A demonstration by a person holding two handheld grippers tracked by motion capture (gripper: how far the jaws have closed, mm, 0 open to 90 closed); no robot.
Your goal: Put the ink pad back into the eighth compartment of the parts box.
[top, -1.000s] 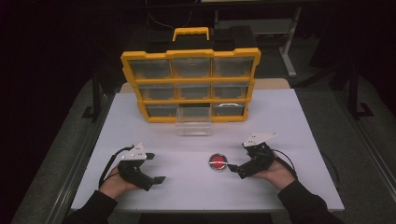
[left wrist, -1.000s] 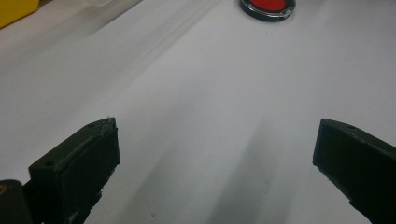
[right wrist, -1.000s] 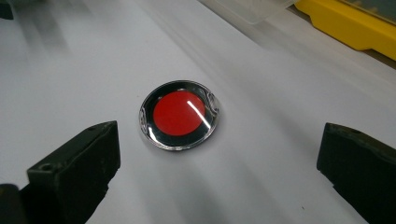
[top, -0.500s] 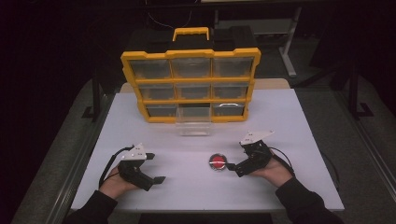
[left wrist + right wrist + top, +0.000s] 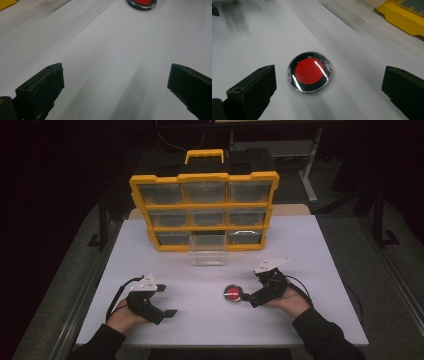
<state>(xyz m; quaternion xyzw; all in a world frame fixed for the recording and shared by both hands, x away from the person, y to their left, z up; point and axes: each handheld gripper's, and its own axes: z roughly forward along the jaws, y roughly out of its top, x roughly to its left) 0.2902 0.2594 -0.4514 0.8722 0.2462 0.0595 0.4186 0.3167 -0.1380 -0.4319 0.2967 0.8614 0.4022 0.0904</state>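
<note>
A small round case [image 5: 232,293] with a red centre, a black ring and a clear lid lies flat on the white table [image 5: 320,270], front middle. My right gripper [image 5: 248,298] is open just to its right, jaws spread wide. In the right gripper view the round case [image 5: 309,72] sits just ahead of the two jaws, nearer the left one. My left gripper [image 5: 167,312] rests open at the front left, far from the case, with bare table between its jaws. The round case [image 5: 142,3] is at the top edge of the left gripper view.
A yellow organiser [image 5: 205,210] with clear drawers and a yellow handle stands at the back of the table. One clear drawer [image 5: 207,251] from its bottom row sits pulled out in front of it. The yellow organiser [image 5: 404,15] corner appears top right in the right gripper view.
My right gripper has slid left, closer to the round case. The left gripper and the case have stayed put.
</note>
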